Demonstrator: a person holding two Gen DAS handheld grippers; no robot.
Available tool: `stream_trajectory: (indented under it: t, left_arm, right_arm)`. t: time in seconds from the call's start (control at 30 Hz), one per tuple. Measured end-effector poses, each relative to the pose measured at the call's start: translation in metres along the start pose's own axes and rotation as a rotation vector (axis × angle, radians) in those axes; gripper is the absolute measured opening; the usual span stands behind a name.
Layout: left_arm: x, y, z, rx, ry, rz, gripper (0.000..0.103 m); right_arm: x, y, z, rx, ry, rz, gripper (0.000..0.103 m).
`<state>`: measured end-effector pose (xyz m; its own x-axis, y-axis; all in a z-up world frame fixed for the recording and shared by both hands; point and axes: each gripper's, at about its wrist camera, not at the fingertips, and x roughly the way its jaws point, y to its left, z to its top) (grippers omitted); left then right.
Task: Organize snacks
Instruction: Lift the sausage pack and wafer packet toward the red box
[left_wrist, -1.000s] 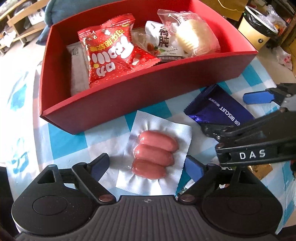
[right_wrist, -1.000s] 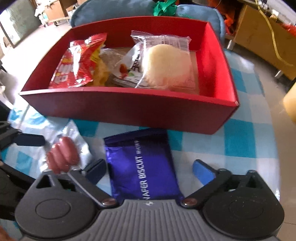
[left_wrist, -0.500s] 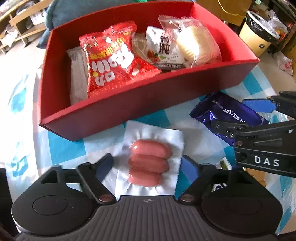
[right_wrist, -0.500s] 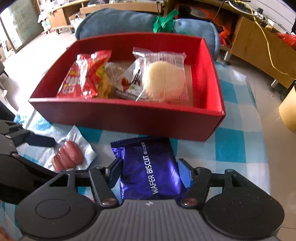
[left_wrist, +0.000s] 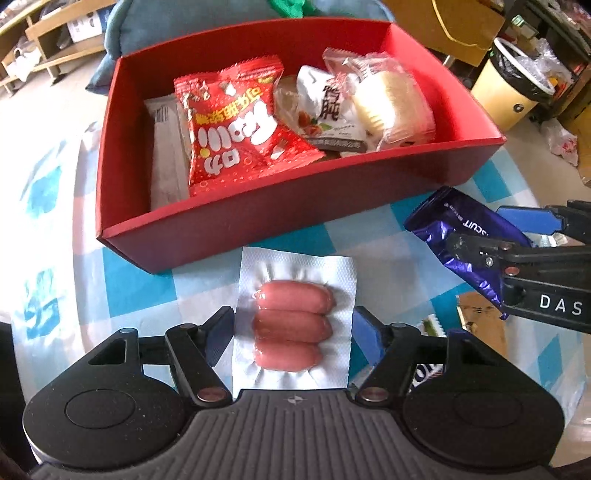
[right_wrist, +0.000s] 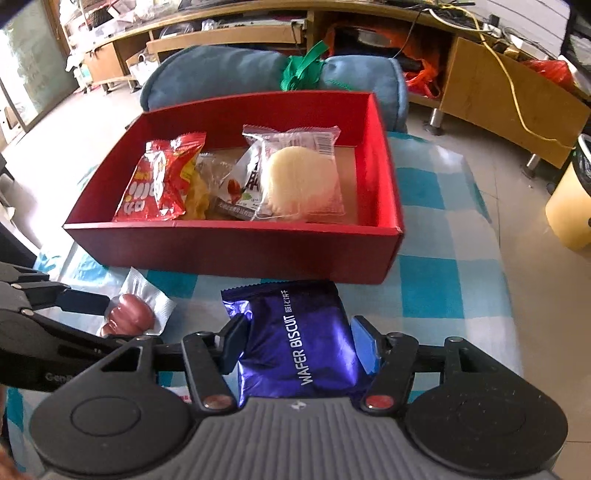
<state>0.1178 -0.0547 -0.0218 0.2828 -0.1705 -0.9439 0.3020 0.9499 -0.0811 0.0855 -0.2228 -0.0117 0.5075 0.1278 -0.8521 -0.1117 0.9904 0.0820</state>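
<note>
Purple wafer biscuit pack (right_wrist: 301, 341) is clamped in the right gripper (right_wrist: 299, 341); the left gripper (left_wrist: 293, 330) pinches the sausage pack (left_wrist: 293, 325), both lifted toward the red box (left_wrist: 258, 218) at twelve o'clock.

One red box (left_wrist: 280, 206), centre frame, holds five snack packets; lower down, one vacuum pack (left_wrist: 293, 325) of three sausages and one purple wafer biscuit packet (right_wrist: 303, 339) occupy two grippers.
</note>
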Motion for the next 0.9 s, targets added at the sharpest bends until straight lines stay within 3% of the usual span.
stream_trajectory:
  t: [0.37, 0.9]
  left_arm:
    - [-0.025, -0.013, -0.008, 0.019, -0.049, -0.048, 0.075]
    - [-0.053, -0.014, 0.000, 0.012, -0.134, -0.053, 0.075]
  right_arm:
    - [-0.038, 0.001, -0.003, 0.041, -0.080, 0.013, 0.058]
    - [-0.050, 0.007, 0.007, 0.056, -0.134, 0.018, 0.058]
